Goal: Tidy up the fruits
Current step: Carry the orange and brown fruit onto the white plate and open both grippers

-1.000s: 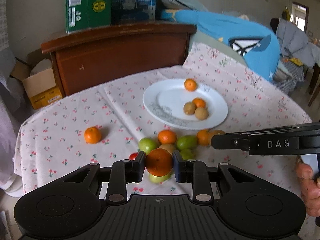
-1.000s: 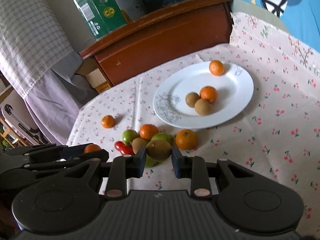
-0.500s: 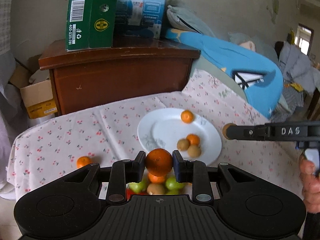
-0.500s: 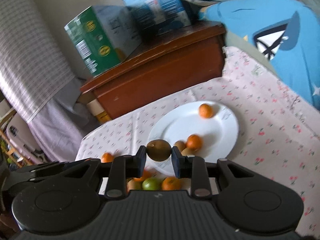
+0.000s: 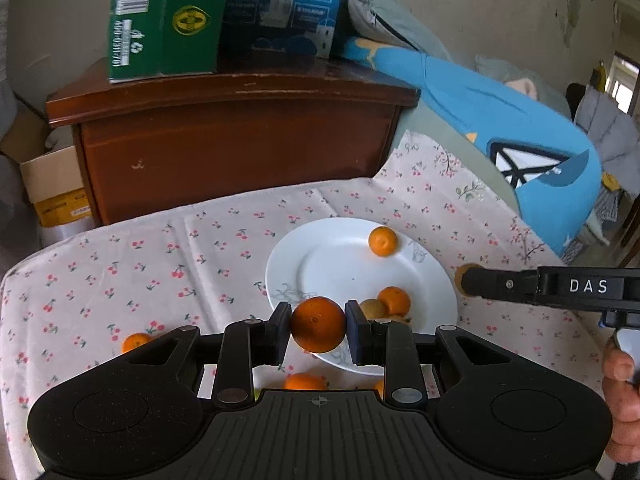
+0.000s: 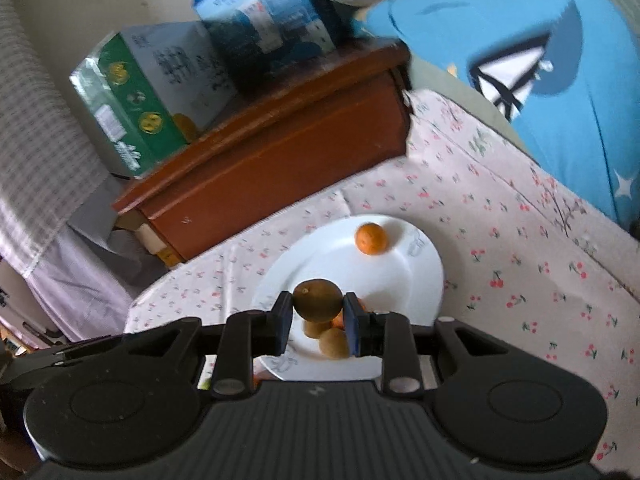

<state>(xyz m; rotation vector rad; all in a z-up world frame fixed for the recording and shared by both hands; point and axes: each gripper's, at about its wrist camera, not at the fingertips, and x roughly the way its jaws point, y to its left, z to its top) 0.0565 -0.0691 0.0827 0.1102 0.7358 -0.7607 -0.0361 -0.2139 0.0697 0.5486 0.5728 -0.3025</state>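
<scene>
Your left gripper point(image 5: 318, 332) is tilted downward over the near rim of the round white plate point(image 5: 328, 264), its jaws clamped on a round orange tangerine point(image 5: 318, 324) that hangs clear of the cherry-print tablecloth point(image 5: 160, 260). Your right gripper point(image 6: 316, 322) also angles down over the plate's near side, and its jaws are clamped on a brownish-green kiwi point(image 6: 318, 300); in the left wrist view that gripper reaches in from the right as a black bar, and part of your right hand point(image 5: 622, 400) shows at the frame edge. A second ago both grippers sat low at the fruit pile in front of the plate, already pinching these same two fruits; since then you have lifted both and carried them forward, so the plate now lies directly beneath the held fruit and the pile has dropped almost out of sight. The plate holds a lone tangerine point(image 5: 383, 241) near its far rim, plus a cluster of a tangerine and kiwis near its front that both grippers partly hide. Of the pile, only slivers of orange point(image 5: 306, 382) peek through the left gripper's frame, and another tangerine point(image 5: 134, 341) at the left is half covered. The right wrist view is blurred, so the boxes on the brown wooden cabinet point(image 6: 280, 152) are hard to read.
</scene>
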